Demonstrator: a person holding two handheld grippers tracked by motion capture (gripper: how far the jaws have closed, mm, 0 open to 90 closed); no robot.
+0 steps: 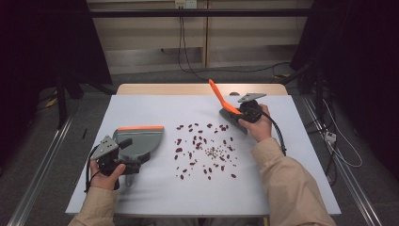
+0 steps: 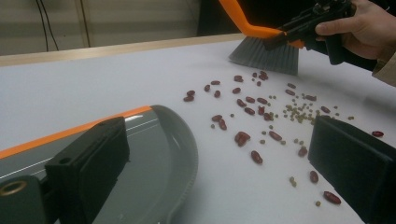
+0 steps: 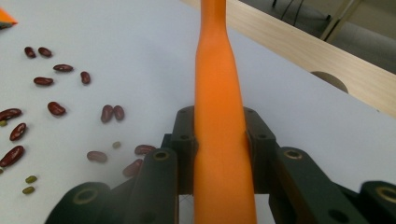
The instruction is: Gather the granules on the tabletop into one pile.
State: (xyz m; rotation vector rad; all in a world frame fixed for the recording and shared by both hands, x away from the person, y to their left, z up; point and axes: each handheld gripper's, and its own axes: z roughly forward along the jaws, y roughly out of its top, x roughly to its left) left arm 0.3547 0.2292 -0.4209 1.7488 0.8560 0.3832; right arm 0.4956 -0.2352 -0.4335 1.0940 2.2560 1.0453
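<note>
Dustpan (image 1: pixel 139 141) at the table's (image 1: pixel 291 179) left, scattered beans (image 1: pixel 204 148) on the table between it and the brush (image 1: pixel 226 107), brush at the beans' far right edge

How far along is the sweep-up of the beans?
Done: both tools are gripped. The right tool is shut on the brush, bristles at the far edge of the spill; the left tool holds the dustpan beside it. In hand: lining up the first stroke. Left: all the beans remain scattered on the table; the pan looks empty.

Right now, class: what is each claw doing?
Left claw: closed on the dustpan.
Right claw: closed on the brush by its orange handle.
</note>
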